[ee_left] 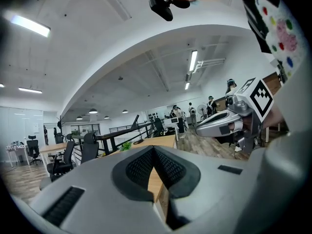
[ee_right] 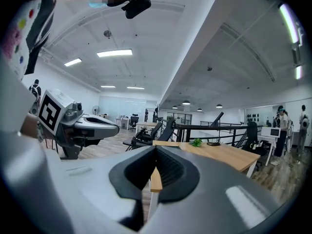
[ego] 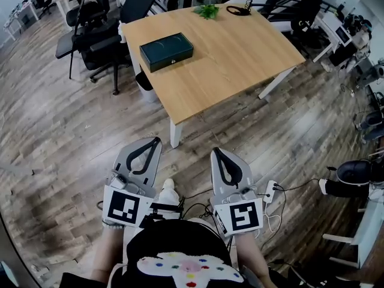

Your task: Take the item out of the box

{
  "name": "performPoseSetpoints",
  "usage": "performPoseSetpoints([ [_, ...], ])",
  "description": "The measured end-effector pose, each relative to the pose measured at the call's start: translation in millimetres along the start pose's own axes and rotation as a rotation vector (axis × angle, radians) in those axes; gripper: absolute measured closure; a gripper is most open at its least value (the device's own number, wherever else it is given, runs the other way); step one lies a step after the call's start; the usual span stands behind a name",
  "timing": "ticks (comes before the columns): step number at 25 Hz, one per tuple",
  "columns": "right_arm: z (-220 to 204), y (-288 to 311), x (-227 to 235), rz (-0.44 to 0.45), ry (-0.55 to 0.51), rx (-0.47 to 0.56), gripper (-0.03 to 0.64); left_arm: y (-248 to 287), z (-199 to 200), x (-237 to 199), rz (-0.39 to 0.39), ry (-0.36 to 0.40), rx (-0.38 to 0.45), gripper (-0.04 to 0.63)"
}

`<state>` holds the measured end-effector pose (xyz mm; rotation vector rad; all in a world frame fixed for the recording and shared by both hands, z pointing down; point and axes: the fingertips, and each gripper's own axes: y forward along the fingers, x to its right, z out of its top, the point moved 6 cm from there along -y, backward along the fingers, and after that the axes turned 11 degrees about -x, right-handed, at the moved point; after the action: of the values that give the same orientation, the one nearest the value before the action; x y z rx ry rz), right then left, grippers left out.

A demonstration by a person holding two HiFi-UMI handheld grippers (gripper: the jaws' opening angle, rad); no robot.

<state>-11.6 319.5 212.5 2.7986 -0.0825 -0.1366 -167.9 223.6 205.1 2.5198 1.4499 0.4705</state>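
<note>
A dark green box point(ego: 167, 51), lid shut, lies on the near left part of a wooden table point(ego: 240, 59). Both grippers hang over the wood floor, well short of the table's near corner. My left gripper point(ego: 155, 140) is shut with nothing in it, and my right gripper point(ego: 215, 151) beside it is shut and empty too. In the left gripper view the jaws point(ee_left: 154, 148) meet in front of the table edge point(ee_left: 163, 141), with the right gripper point(ee_left: 229, 122) alongside. The right gripper view shows its closed jaws point(ee_right: 156, 147) pointing at the table point(ee_right: 219, 154). The box's contents are hidden.
Black office chairs point(ego: 99, 32) stand at the table's left side, a small bin point(ego: 144, 83) beneath its edge. A small green plant point(ego: 207, 11) and a black cable loop point(ego: 239, 10) sit at the far edge. Cables and a power strip point(ego: 270, 198) lie on the floor at right.
</note>
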Motion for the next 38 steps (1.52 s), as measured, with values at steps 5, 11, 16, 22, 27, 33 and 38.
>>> performPoseSetpoints([
  [5,12.2,44.8,10.5,-0.007,-0.006,-0.004,0.607,27.9,-2.3,-36.7,-0.004,0.0,-0.005,0.591],
  [11,26.9,91.2,32.3,-0.054,0.0,-0.003,0.607,60.9,-4.2,-77.7,-0.015,0.001,-0.001,0.591],
  [16,33.3,115.0,38.7,-0.077,-0.007,-0.007,0.607,75.3,-7.7,-100.5,-0.024,0.013,-0.003,0.591],
  [22,39.9,130.7,33.1,-0.076,-0.017,-0.02,0.607,77.7,-10.1,-116.4,-0.023,-0.009,0.005,0.591],
  [27,43.4,143.5,31.7,-0.071,-0.016,-0.016,0.607,83.8,-11.7,-122.7,-0.027,0.023,0.013,0.591],
  [33,47.7,159.8,38.7,-0.045,-0.006,-0.003,0.607,87.8,-8.5,-128.7,0.01,0.043,0.002,0.591],
  [38,53.8,179.6,48.1,0.009,-0.053,0.002,0.607,100.1,-7.1,-133.0,0.049,0.017,-0.003,0.591],
])
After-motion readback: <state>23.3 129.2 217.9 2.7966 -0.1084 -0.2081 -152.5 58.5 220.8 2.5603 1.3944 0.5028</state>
